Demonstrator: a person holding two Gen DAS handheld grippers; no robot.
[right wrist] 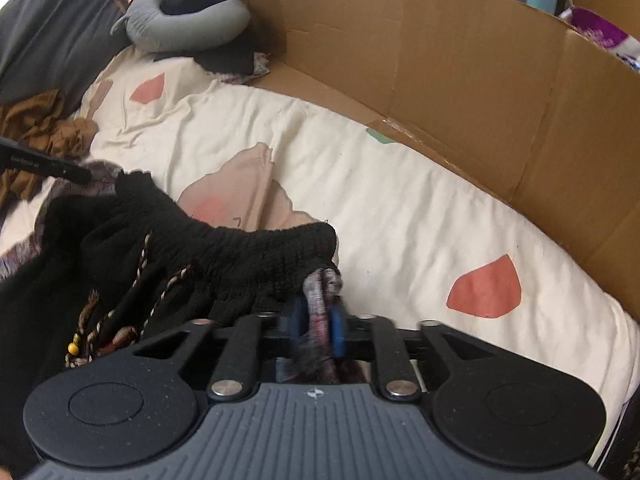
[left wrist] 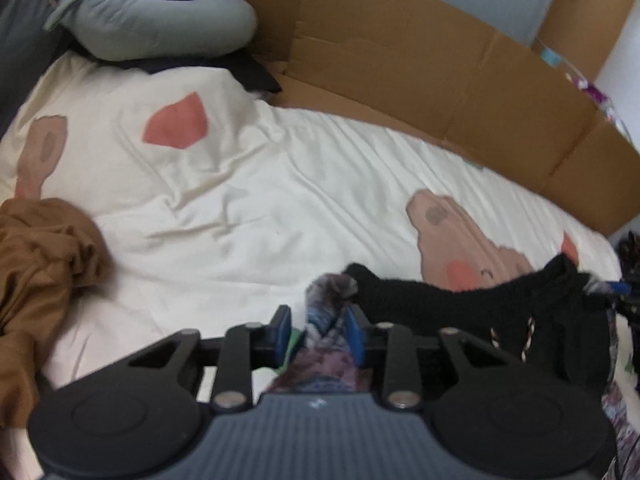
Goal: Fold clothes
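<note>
Between the blue pads of the left tongs (left wrist: 320,330) a corner of the patterned garment (left wrist: 332,292) is pinched; the pads sit somewhat apart with the bunched purple-grey fabric filling the gap, so I judge them clamped on it. From that corner the black smocked waistband (left wrist: 440,292) runs off to the right of the tongs, held up above the bed (left wrist: 240,200), toward the other tool at the far right edge. Left of the tongs a rust-brown garment (left wrist: 44,264) lies crumpled and unfolded. Well ahead sit a grey curved pillow (left wrist: 152,28) and a cardboard wall (left wrist: 440,80) along the bed's far side.

In the right wrist view, the right tongs (right wrist: 320,328) are closed tight on the other end of the same garment (right wrist: 324,284), fabric squeezed between the pads. The waistband (right wrist: 248,252) stretches away to the left of the tongs, sagging in the middle, with braided, beaded drawstrings (right wrist: 136,280) dangling below it. The left tongs (right wrist: 52,164) show as a dark bar at the far left end. The brown garment (right wrist: 40,128) lies beyond them.

As for progress, I judge the work early: this piece is only lifted and spread by its waist corners, no fold is visible in it, and the brown garment waits untouched. Still left: laying it flat, folding it, then the brown one
</note>
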